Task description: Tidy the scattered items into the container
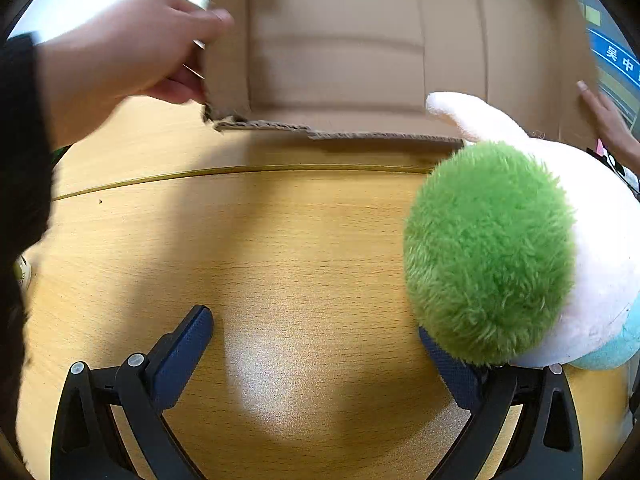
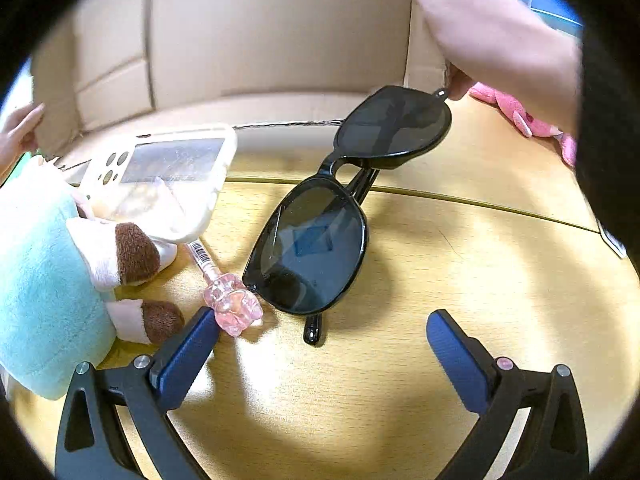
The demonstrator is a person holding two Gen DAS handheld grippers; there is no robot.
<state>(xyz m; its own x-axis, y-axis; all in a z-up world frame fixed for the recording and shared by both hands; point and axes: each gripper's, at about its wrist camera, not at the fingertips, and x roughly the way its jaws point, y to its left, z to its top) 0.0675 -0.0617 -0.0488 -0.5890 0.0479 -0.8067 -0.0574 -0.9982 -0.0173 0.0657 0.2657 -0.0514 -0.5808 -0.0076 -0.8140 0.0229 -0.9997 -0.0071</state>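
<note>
Sunglasses (image 2: pixel 332 208) are lying folded in the middle of the right wrist picture, on the wooden table (image 2: pixel 460 280). They are black and shiny with dark lenses, so they are looking hard and slippery. The cardboard box (image 2: pixel 256 36) is filling the top of that picture, and bare hands are holding its sides: one (image 2: pixel 492 36) at the upper right, one (image 2: pixel 20 128) at the far left.

The right gripper (image 2: pixel 322 344) is hanging wide open and holding nothing, just below the sunglasses. I think it should be closing gently on the frame, not the lenses, without bumping the pink pen (image 2: pixel 224 288) beside its left finger.

The left gripper (image 1: pixel 316 340) is wide open and empty too. A plush toy (image 1: pixel 520 240) with a fuzzy green ball is sitting at the right of the left wrist picture, hiding that finger's tip.

A phone case (image 2: pixel 168 176) is leaning at the middle left.
</note>
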